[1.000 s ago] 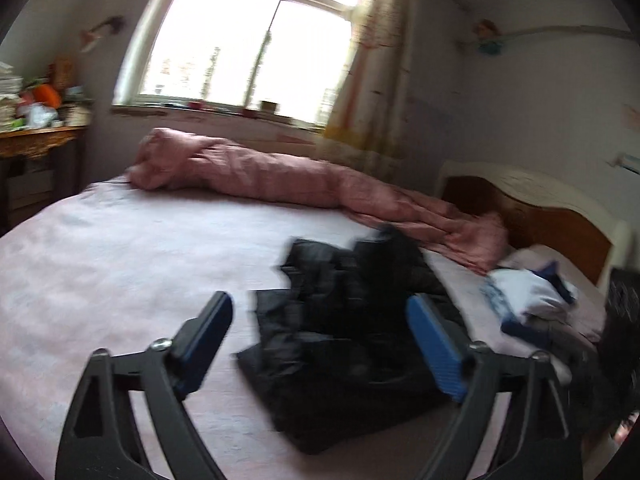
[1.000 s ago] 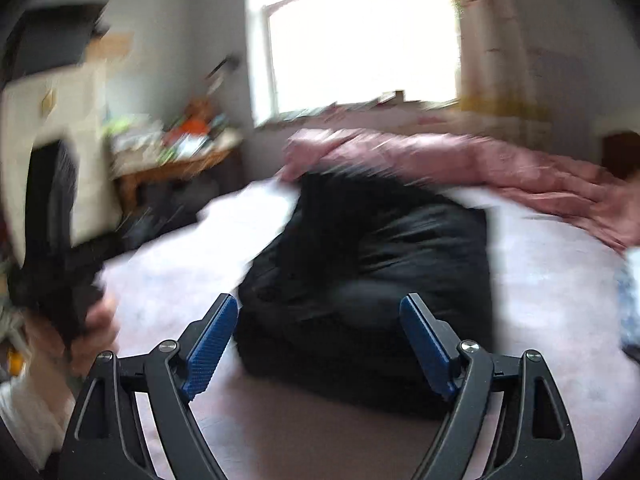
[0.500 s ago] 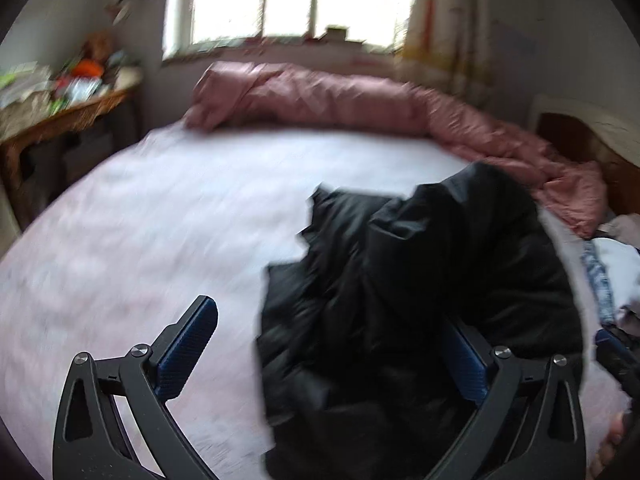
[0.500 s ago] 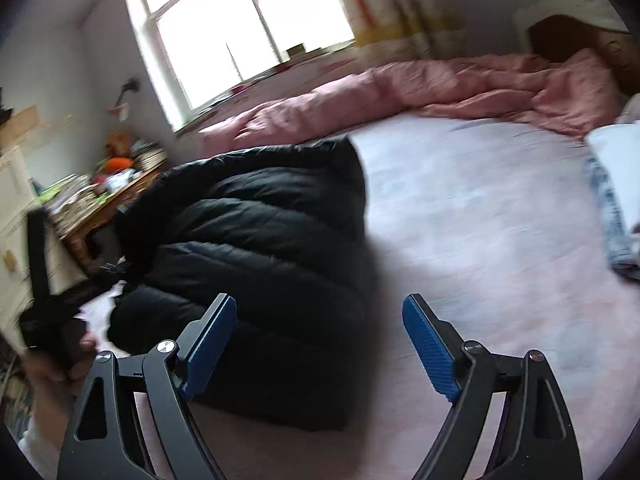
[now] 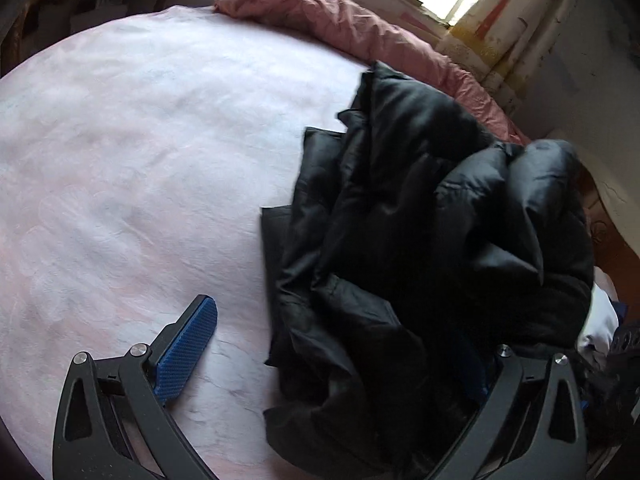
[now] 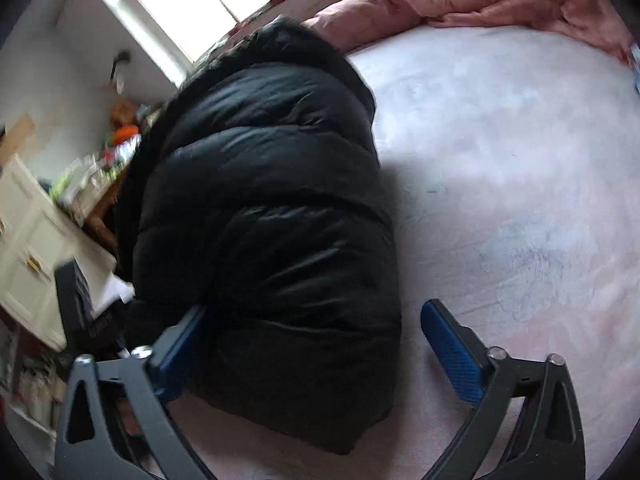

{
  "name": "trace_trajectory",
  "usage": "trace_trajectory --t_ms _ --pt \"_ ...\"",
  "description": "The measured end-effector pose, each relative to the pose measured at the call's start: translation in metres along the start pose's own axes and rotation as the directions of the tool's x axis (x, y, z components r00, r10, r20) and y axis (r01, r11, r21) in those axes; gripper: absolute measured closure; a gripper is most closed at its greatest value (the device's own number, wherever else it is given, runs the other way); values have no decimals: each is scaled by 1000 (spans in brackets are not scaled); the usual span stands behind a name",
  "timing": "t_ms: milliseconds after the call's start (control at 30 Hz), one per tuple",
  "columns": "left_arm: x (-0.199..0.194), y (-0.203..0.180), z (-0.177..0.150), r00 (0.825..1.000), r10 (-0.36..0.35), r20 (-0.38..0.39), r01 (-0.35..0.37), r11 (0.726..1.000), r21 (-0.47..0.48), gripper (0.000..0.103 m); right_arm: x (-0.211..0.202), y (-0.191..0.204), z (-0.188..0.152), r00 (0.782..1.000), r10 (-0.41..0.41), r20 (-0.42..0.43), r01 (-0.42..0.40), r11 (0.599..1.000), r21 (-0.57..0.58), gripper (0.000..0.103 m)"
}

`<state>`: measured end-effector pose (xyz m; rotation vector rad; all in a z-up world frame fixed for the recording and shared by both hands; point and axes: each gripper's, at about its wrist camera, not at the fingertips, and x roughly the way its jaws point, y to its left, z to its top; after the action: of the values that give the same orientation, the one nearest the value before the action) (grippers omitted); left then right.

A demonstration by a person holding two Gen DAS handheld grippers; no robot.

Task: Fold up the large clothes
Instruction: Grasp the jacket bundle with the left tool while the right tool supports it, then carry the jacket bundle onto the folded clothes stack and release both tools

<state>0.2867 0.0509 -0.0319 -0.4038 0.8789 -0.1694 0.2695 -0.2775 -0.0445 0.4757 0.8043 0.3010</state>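
A black puffy jacket (image 5: 420, 240) lies crumpled on the pale pink bed sheet (image 5: 140, 140). My left gripper (image 5: 332, 360) hangs just above its near edge, open wide. The left blue pad (image 5: 188, 352) is over bare sheet, and jacket folds hide the right pad. In the right wrist view the jacket (image 6: 272, 220) is a bulky quilted roll. My right gripper (image 6: 316, 344) is open around its near end. The left pad (image 6: 180, 352) sits against the jacket's side, and the right pad (image 6: 448, 348) stands apart from it over the sheet (image 6: 520, 160).
A rumpled pink quilt (image 5: 360, 28) runs along the bed's far edge under the window. A cluttered wooden table (image 6: 100, 168) and a white cabinet (image 6: 28, 240) stand off the bed's side. Folded clothes (image 5: 600, 320) lie by the wooden headboard.
Both grippers have dropped toward the jacket and rolled, so it now fills much more of each view. The left gripper's right finger has slid behind the jacket folds.
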Motion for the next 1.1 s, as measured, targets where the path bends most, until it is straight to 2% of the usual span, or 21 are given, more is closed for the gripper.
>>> trace_trajectory --t_ms 33,67,100,133,200,233,300,367,433,500,567,600,700,733,800,833,900,933,967,1033,1100 --pt "1 -1 0 999 -42 -18 41 999 -5 15 -2 2 1 1000 5 4 -5 1000 -13 36" --pt "2 -3 -1 990 -135 -47 133 991 -26 32 -5 6 1 1000 -15 18 16 999 -33 49" --pt "1 -7 -2 978 -197 -63 195 980 -42 52 -9 11 2 999 -29 37 32 997 -64 55" --pt "-5 -14 -1 981 -185 -53 184 983 -21 65 -12 17 0 997 -40 60 46 994 -100 62" --pt "-19 -37 2 989 -144 -12 145 987 74 76 -19 26 -4 993 -77 92 90 986 -141 68" --pt "-26 -48 2 989 -150 7 149 983 103 79 -25 30 -6 988 -103 115 119 982 -147 71" --pt "-41 -72 3 978 -201 47 192 970 147 80 -49 39 -9 970 -146 192 181 967 -177 73" --pt "-55 -103 4 960 -269 83 248 947 204 80 -88 44 -6 944 -170 282 229 954 -192 73" --pt "-64 -139 5 935 -342 95 309 916 257 80 -132 37 1 924 -181 337 244 957 -156 73" --pt "-72 -187 5 901 -422 99 375 873 311 79 -179 26 9 893 -202 402 279 950 -142 73" --pt "-76 -243 3 861 -502 88 446 826 345 79 -227 12 16 847 -253 468 348 929 -127 73" --pt "-76 -270 1 842 -534 81 475 803 360 79 -256 0 23 813 -286 508 388 915 -105 73" --pt "-75 -352 -6 784 -616 77 531 730 430 78 -319 -36 37 735 -353 579 444 896 -17 72" --pt "-73 -377 -8 758 -647 80 555 705 442 78 -336 -46 38 712 -370 596 457 890 7 72" --pt "-66 -418 -10 720 -692 49 608 664 435 78 -363 -70 42 661 -413 627 482 874 68 72" --pt "-61 -438 -12 711 -703 31 622 648 439 78 -372 -79 41 635 -436 638 495 863 96 71" --pt "-47 -476 -20 694 -720 -3 640 615 460 78 -385 -100 40 598 -472 648 507 849 149 71" --pt "-40 -490 -26 689 -724 -18 646 603 469 77 -391 -113 38 582 -493 647 505 842 187 71" --pt "-29 -506 -33 692 -721 -43 647 592 480 77 -395 -129 36 572 -517 636 503 834 226 71" --pt "-2 -526 -45 706 -702 -94 649 587 483 74 -395 -157 38 574 -562 596 494 818 296 68" --pt "30 -531 -56 734 -669 -115 637 619 460 66 -387 -190 40 596 -587 549 456 809 370 67"
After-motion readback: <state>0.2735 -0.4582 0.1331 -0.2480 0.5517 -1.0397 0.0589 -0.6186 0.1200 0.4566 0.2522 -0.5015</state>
